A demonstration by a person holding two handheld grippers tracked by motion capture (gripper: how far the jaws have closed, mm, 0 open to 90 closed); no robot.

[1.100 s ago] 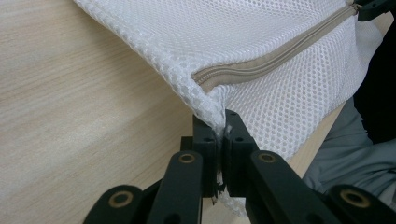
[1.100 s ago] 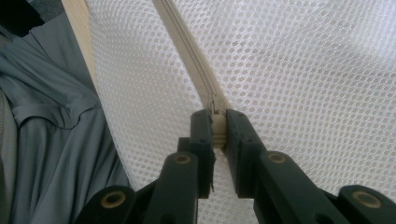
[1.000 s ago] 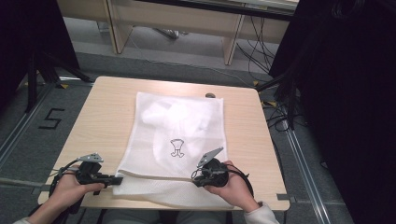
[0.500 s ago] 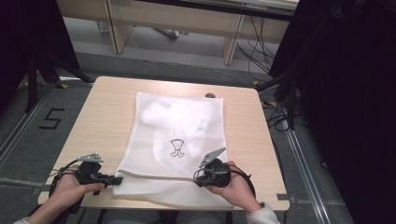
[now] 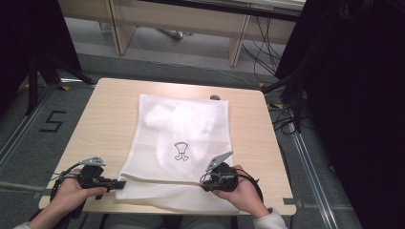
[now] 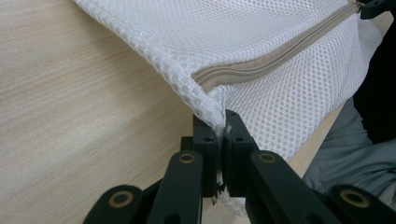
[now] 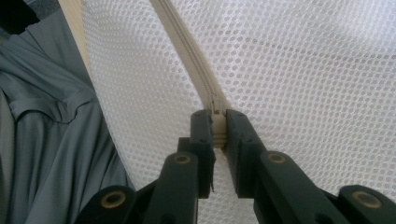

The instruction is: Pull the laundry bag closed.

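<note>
A white mesh laundry bag (image 5: 184,138) lies flat on the wooden table (image 5: 105,119), with white cloth inside and a small black logo on it. A beige zipper (image 6: 275,58) runs along the bag's near end. My left gripper (image 5: 119,183) is shut on the bag's near-left corner (image 6: 212,114), where the zipper ends. My right gripper (image 5: 204,185) is shut on the zipper pull (image 7: 217,126) toward the near-right part of the bag. The zipper (image 7: 187,51) runs away from the right jaws across the mesh.
The bag's near edge overhangs the table's front edge above the person's grey clothing (image 7: 46,140). A small dark object (image 5: 215,97) lies at the table's far edge. Desk legs and cables (image 5: 258,52) stand on the floor beyond.
</note>
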